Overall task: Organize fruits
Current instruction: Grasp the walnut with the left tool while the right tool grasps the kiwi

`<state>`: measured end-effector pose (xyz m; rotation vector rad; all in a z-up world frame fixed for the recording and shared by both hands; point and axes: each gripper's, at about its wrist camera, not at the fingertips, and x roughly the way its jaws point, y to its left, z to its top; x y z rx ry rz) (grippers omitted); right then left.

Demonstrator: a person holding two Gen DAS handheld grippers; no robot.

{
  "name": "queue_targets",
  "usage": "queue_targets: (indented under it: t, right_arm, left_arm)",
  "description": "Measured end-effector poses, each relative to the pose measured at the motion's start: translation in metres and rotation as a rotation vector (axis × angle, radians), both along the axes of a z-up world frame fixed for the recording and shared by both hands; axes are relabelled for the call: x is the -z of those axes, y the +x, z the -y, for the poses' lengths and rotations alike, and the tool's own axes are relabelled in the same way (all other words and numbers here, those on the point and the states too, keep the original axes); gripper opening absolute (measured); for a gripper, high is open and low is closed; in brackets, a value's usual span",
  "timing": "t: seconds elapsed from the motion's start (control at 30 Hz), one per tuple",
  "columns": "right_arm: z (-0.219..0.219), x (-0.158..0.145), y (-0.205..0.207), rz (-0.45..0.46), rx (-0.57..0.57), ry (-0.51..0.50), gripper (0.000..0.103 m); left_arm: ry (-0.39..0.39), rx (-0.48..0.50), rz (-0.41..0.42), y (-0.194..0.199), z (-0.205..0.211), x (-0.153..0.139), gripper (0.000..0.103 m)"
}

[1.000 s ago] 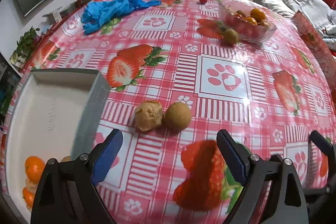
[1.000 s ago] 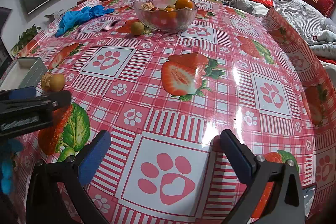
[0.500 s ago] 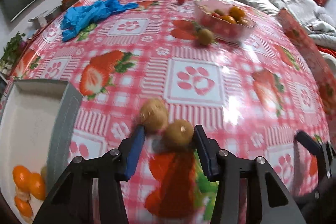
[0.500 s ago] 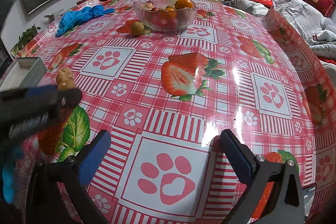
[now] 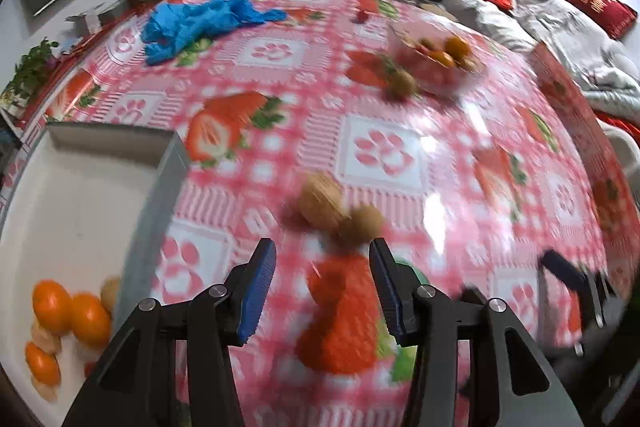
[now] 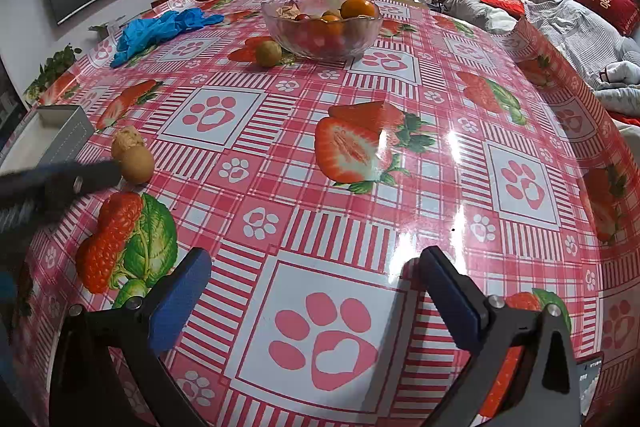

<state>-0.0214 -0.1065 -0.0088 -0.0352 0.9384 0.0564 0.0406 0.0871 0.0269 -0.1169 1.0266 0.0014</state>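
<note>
Picking up the smooth brown fruit calls for care, since it touches the rough brown fruit on the tablecloth. The left gripper hovers just short of it, jaws partly apart and empty; it should straddle only the smooth one. The right gripper hangs wide and empty. The white tray sits near, to the left.

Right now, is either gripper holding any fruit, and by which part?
No. The left gripper is open just short of the kiwi; the right gripper is open and empty.
</note>
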Motion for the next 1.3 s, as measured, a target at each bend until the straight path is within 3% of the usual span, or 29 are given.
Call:
queue_targets:
  t: [0.27,0.67,0.7,0.77,1.3]
  right_arm:
    - [0.000,0.000,0.000,0.000,0.000,0.000,0.103]
    - [0.001,0.000,0.000,0.000,0.000,0.001,0.103]
    - [0.001,0.000,0.000,0.000,0.000,0.001,0.103]
    - [0.001,0.000,0.000,0.000,0.000,0.001,0.103]
    - [0.000,0.000,0.001,0.000,0.000,0.000,0.103]
  left_arm:
    - [-0.046,-0.065,-0.014,0.030,-0.016,0.008,0.050]
    - [0.061,-0.001,-0.008,0.049,0.011,0.019,0.050]
    - [0.075,0.010,-0.005,0.048,0.014,0.020,0.049]
    - [0.073,0.030,0.011,0.044,0.016,0.019,0.036]
    - [0.070,0.076,0.011,-0.019,0.012,0.017,0.035]
